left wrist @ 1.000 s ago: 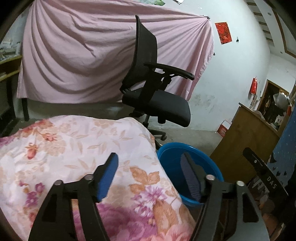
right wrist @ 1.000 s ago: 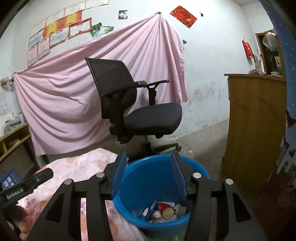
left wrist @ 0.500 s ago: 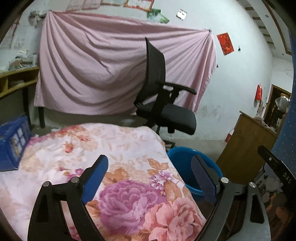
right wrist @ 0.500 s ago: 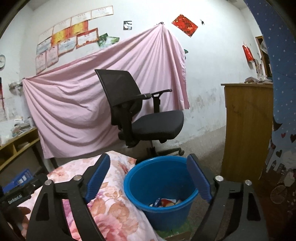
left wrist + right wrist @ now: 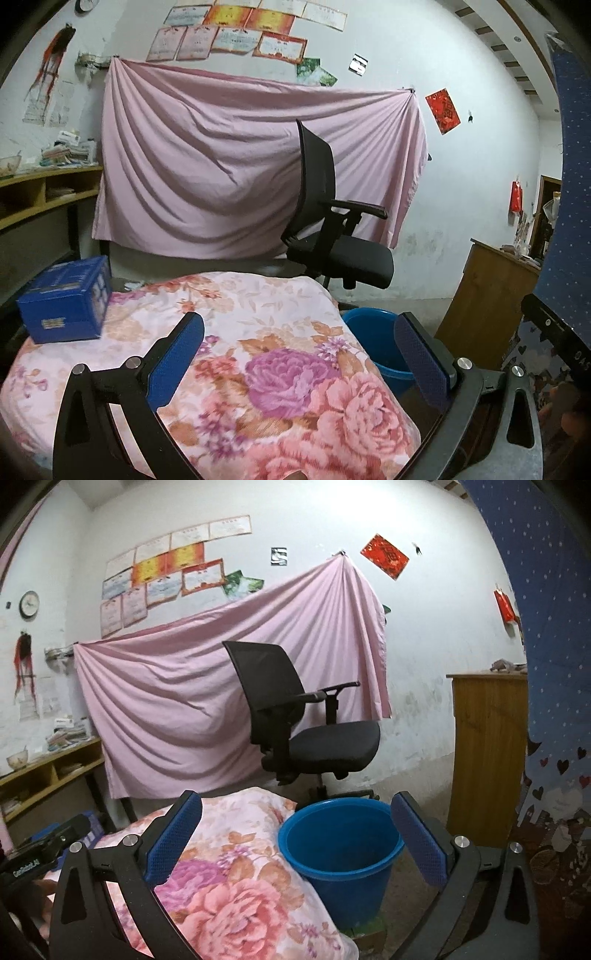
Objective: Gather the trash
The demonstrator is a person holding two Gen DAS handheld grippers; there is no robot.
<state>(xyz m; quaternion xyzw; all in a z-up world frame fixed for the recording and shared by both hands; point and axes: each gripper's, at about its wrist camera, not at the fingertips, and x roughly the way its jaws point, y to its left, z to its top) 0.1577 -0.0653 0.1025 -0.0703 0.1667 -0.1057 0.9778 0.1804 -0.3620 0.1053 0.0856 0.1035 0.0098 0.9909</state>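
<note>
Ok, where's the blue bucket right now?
The blue bucket sits on the floor against the right edge of the floral blanket, in front of the black office chair; the left wrist view shows it lower right.

A box point(image 5: 64, 304) sat on the left part of the quilt-covered surface point(image 5: 258, 332). The bucket point(image 5: 340, 843) stood on the floor just beside the surface's right edge. Behind both stood an office chair point(image 5: 295, 723), before a sheet point(image 5: 184, 701) hung on the wall. A wooden cabinet point(image 5: 485, 753) stood right of the bucket, a shelf point(image 5: 40, 195) far left.
</note>
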